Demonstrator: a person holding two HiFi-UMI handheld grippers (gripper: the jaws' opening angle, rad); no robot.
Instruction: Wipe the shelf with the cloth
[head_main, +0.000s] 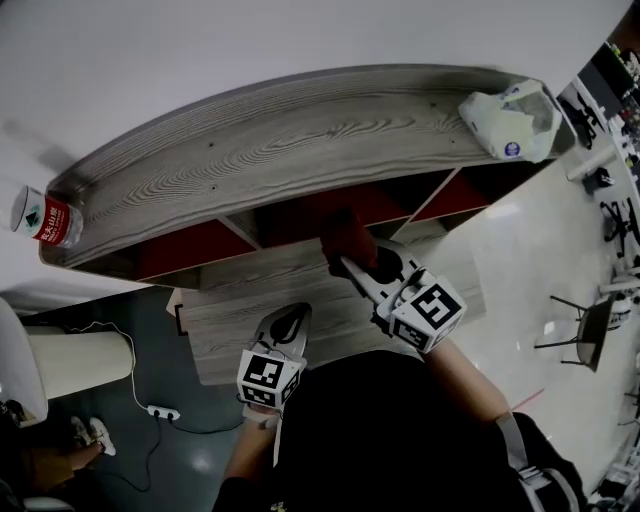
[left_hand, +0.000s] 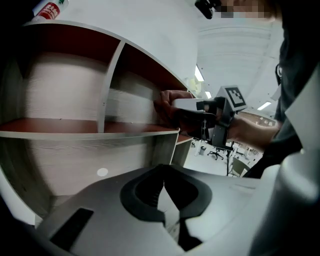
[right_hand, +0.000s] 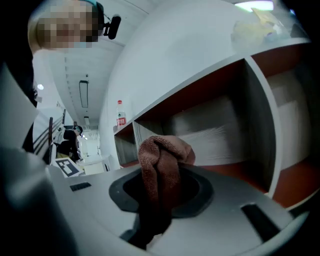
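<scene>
We faced the shelf (head_main: 280, 150), a grey wood-grain unit with red-lined compartments set against a white wall. Our right tongs (head_main: 350, 268) reached toward the middle compartment just under the top board. They were clamped on the cloth (right_hand: 162, 160), a bunched reddish-brown wad that stood up from between the 2 jaws; we could not tell whether it touched the wood. Our left tongs (left_hand: 162, 192) hung lower and nearer us, in front of the lower board, jaws together with nothing between them. On the top board a crumpled white plastic bag (head_main: 510, 120) lay at the right end and 1 bottle (head_main: 45, 217) with a red label at the left end.
</scene>
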